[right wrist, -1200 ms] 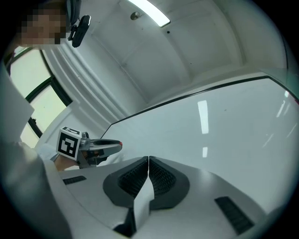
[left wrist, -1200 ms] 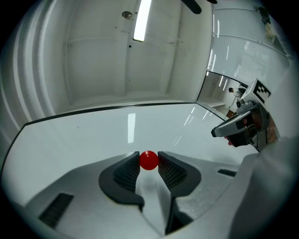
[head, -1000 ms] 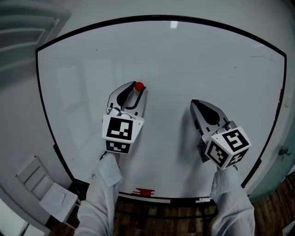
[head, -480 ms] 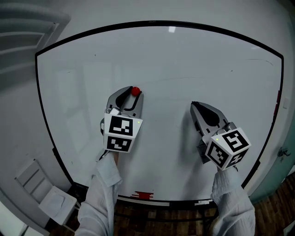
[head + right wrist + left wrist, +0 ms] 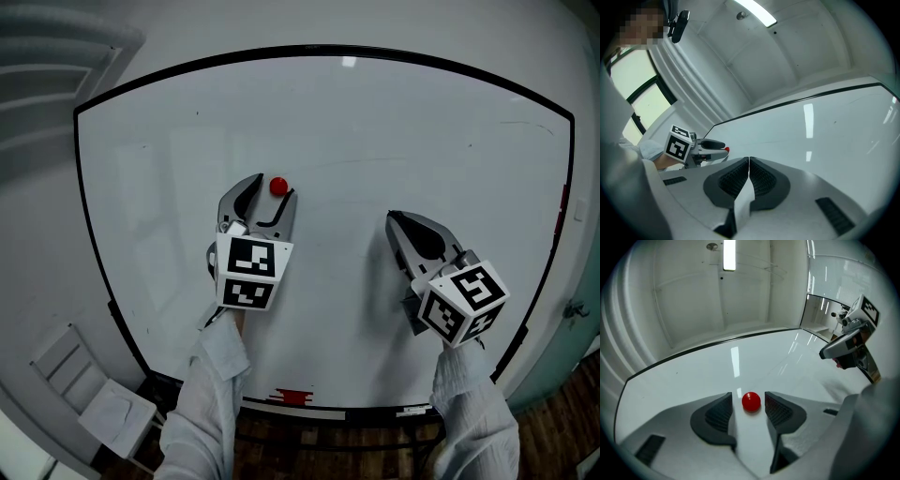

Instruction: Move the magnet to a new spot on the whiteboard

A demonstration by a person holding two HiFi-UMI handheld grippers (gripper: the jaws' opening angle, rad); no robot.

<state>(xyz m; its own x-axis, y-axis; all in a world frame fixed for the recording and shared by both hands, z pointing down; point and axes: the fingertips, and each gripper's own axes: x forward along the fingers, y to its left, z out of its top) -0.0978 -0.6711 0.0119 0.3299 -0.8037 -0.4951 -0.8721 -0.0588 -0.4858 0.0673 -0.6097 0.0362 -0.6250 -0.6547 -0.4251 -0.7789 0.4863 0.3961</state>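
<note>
The whiteboard (image 5: 375,122), white with a thin black frame, spreads out in front of both pairs of tongs and well beyond them on every side. A person in pale sleeves (image 5: 211,394) holds both tools up towards it. The right gripper (image 5: 394,217) points at the board, off to the right of the other one and well apart from it. Its jaws are pressed together with nothing between them. The left gripper (image 5: 272,190) points at the board too. Its jaws have just been opening and now stand apart. The small round red magnet (image 5: 278,186) sits on the board right between their tips, with a sliver of white showing on either side, so neither pad presses on it.
</note>
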